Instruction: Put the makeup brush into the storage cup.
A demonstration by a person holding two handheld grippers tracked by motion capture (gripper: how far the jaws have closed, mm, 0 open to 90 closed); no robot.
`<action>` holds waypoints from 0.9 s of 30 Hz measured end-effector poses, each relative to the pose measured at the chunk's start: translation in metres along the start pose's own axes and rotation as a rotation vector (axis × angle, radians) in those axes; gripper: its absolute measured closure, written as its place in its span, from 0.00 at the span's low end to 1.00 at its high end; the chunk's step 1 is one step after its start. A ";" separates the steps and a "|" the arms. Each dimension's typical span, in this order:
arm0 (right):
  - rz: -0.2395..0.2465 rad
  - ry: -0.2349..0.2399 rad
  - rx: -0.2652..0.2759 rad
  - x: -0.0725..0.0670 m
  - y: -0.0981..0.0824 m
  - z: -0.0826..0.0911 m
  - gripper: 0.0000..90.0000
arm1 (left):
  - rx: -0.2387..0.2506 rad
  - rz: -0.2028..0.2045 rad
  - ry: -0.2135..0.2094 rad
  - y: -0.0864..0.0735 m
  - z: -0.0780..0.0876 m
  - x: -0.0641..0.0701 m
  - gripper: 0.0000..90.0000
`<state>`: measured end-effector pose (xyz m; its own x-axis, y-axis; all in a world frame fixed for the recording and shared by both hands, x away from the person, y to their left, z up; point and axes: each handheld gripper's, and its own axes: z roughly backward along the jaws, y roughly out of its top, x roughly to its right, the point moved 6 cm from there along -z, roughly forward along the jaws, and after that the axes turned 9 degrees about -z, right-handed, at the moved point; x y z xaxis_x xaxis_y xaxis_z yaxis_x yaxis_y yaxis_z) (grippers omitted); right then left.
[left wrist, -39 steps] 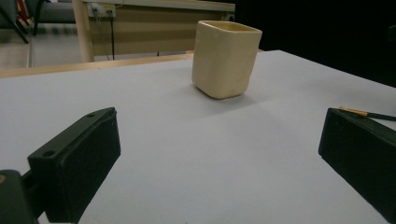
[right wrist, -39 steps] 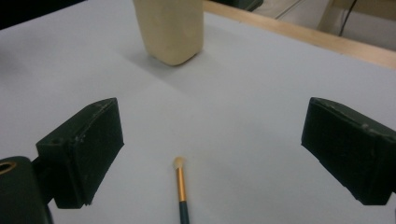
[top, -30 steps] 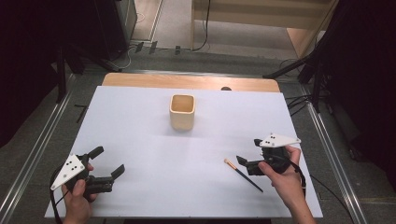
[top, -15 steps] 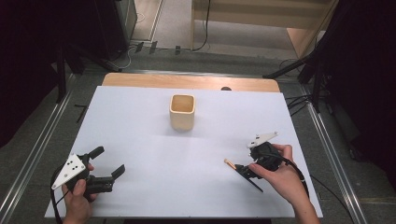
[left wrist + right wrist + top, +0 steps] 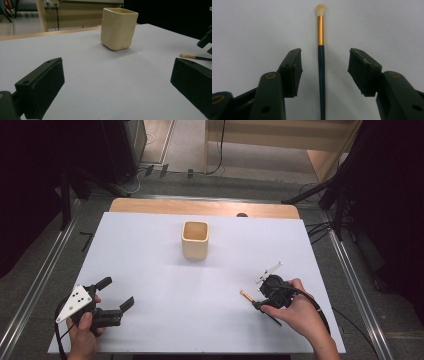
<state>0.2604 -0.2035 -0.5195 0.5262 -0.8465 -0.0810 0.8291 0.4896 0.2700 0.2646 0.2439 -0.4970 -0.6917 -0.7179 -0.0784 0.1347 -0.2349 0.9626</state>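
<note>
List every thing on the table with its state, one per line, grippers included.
Cup: upright, open top, nothing visible inside.
Brush: lying flat on the table, between the right gripper's jaws, not yet pinched.
Right gripper: jaws have just been closing around the brush handle, pads clear of it.
Left gripper: open, nothing between its jaws.

From my remote seat I see a white table sheet (image 5: 150, 270) over a light wood tabletop (image 5: 200, 206); a pale cream-yellow cup (image 5: 195, 240), plain and unpatterned; a small brush (image 5: 321, 62) with a dark, near-black handle, a shiny gold band and a pale peach tip; my right gripper (image 5: 324, 70) is black with brass-coloured rivets; my left gripper (image 5: 114, 292) is black, topped by a light grey plate dotted with black spots.
</note>
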 end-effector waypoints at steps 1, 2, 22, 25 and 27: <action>-0.001 0.003 -0.009 0.000 0.000 0.000 0.57 | -0.001 -0.002 0.001 0.000 0.000 0.000 0.00; -0.001 0.003 -0.009 0.000 0.000 0.000 0.57 | -0.001 -0.002 0.001 0.000 0.000 0.000 0.00; 0.037 -0.074 -0.186 -0.003 -0.007 -0.018 0.85 | -0.017 -0.033 -0.008 0.000 -0.002 0.004 0.00; 0.046 -0.079 -0.202 -0.003 -0.009 -0.021 0.89 | -0.018 -0.032 -0.008 0.000 -0.002 0.004 0.00; 0.039 -0.072 -0.202 -0.004 -0.008 -0.022 0.93 | -0.018 -0.029 -0.008 0.000 -0.002 0.004 0.00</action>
<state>0.2555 -0.1997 -0.5425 0.5497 -0.8354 -0.0032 0.8333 0.5481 0.0728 0.2628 0.2399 -0.4978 -0.7008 -0.7057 -0.1043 0.1269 -0.2672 0.9553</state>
